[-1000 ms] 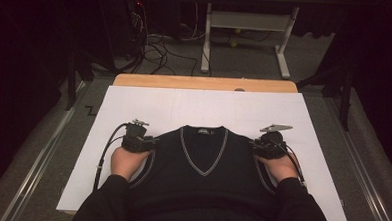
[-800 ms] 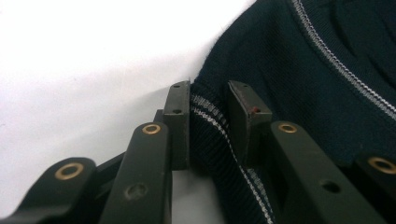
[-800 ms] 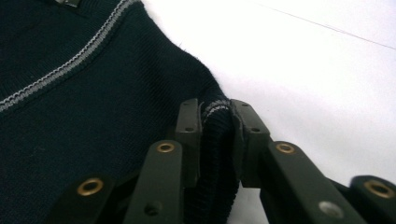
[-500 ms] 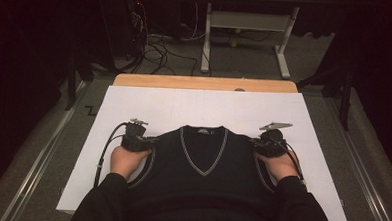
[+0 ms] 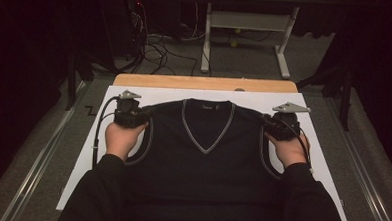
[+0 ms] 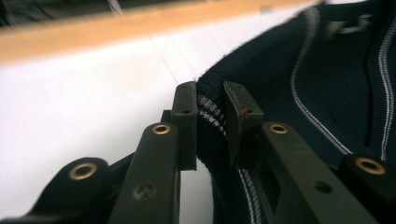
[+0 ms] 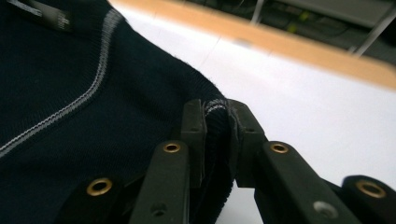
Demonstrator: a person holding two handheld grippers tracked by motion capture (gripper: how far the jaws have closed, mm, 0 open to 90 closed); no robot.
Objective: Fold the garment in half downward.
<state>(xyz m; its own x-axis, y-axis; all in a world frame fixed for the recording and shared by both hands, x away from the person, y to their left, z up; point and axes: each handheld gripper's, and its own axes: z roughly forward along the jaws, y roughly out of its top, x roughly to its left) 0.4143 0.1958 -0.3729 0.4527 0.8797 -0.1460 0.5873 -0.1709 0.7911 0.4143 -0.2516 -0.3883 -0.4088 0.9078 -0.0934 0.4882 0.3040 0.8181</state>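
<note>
Both gripper views show the pinch: left gripper [image 6: 209,122] and right gripper [image 7: 217,140] clamp sweater vest [image 5: 202,156] shoulders.

Left claw [image 5: 134,114] and right claw [image 5: 278,126] grip the shoulders of a dark vest [image 5: 204,156] over white sheet [image 5: 159,95]

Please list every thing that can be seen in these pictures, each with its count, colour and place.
Dark navy knitted V-neck vest with grey-white trim: one, spread on the sheet, both shoulders pinched.
White sheet: one, covering the table.
Light wooden table edge: one, beyond the sheet.
Grey metal frame: one, on the floor behind.
Black cables: several, on the floor.
Left gripper: black, shut on the shoulder.
Right gripper: black, likewise.
</note>
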